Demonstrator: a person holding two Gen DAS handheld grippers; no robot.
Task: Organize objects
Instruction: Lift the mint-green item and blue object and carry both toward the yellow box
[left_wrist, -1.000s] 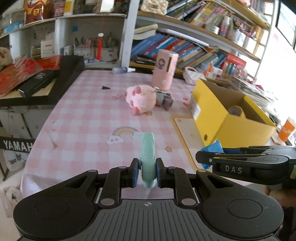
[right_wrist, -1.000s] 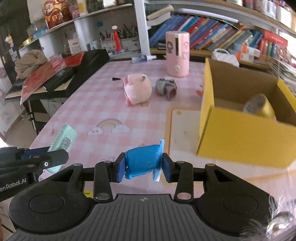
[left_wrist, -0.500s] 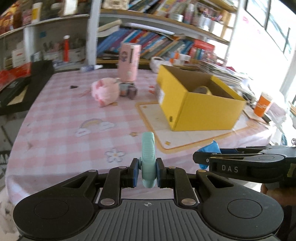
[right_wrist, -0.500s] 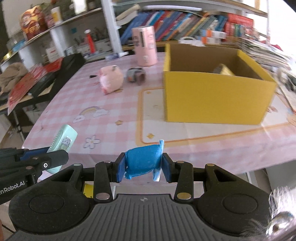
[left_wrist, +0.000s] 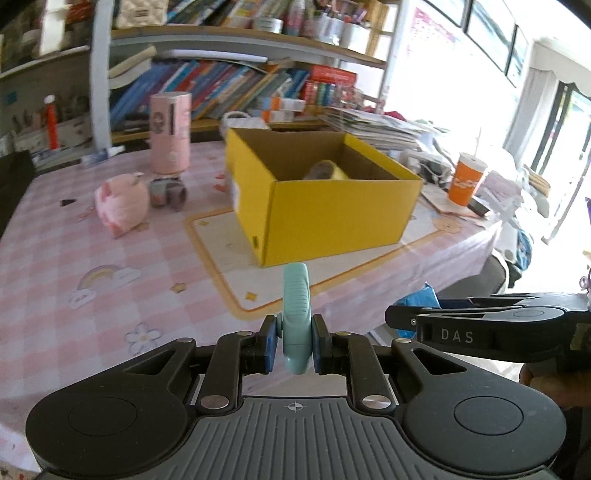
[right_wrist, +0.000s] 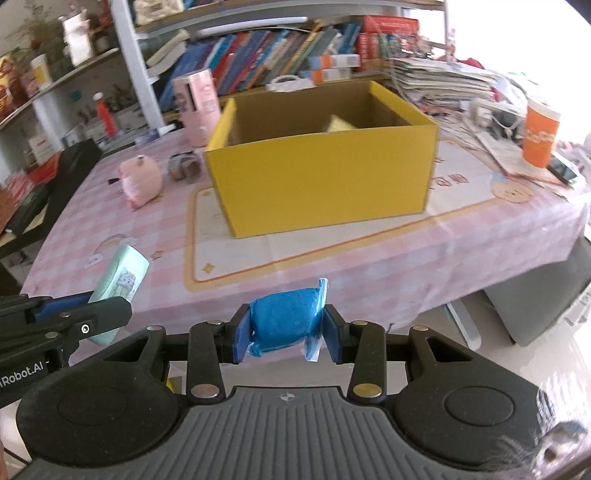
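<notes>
My left gripper is shut on a slim mint-green case, held edge-on above the table's near edge. My right gripper is shut on a blue packet, also short of the table. An open yellow box stands on a cream mat ahead, with a yellowish roll inside. In the right wrist view the yellow box is straight ahead and the mint-green case shows at the left in the other gripper. The right gripper's blue packet peeks out at right in the left wrist view.
On the pink checked tablecloth left of the box lie a pink plush pig, a small grey toy and a tall pink cylinder. An orange cup and papers sit at the right. Bookshelves stand behind the table.
Both grippers have swung to the right along the table's near edge, holding their objects. The yellow box has come from the right side of each view to the middle.
</notes>
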